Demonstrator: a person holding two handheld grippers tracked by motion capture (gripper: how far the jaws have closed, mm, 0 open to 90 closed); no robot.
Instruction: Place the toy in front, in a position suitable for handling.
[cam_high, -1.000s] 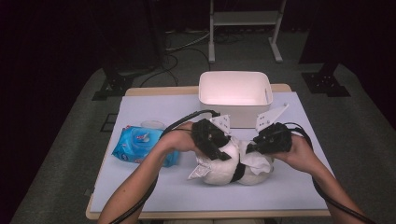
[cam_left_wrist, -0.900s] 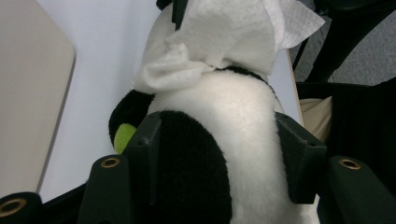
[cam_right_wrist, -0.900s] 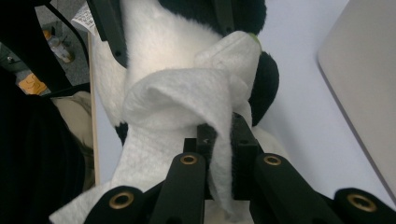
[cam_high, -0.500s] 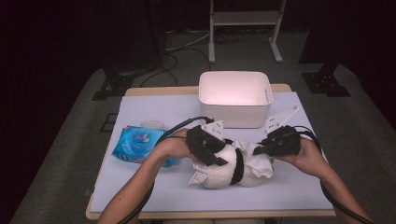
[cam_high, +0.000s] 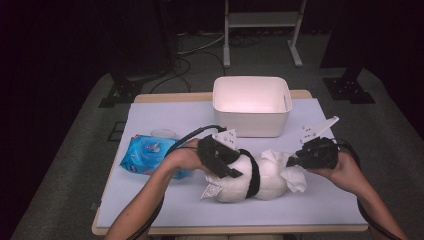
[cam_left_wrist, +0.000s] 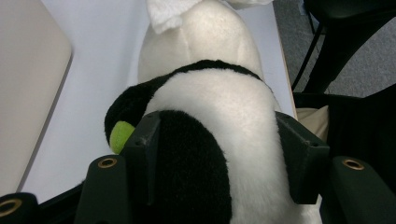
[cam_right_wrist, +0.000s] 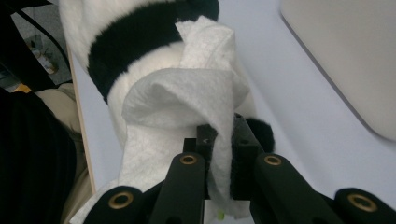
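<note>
Near the front edge of the desk (cam_high: 150, 115), lying on its side: panda toy (cam_high: 250, 176). Left gripper (cam_high: 220, 157) fingers squeezing its body; right gripper (cam_high: 300, 161) fingers pinching white wipe (cam_right_wrist: 187, 100). Sitting behind, white bin (cam_high: 251, 106); left, wipes pack (cam_high: 147, 156).

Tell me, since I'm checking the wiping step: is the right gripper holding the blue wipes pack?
No, the right gripper pinches a white wipe against the plush panda.

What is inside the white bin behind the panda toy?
The white bin shows only bare pale inner walls and part of its floor; its near wall hides the front of the floor, behind the plush panda.
</note>
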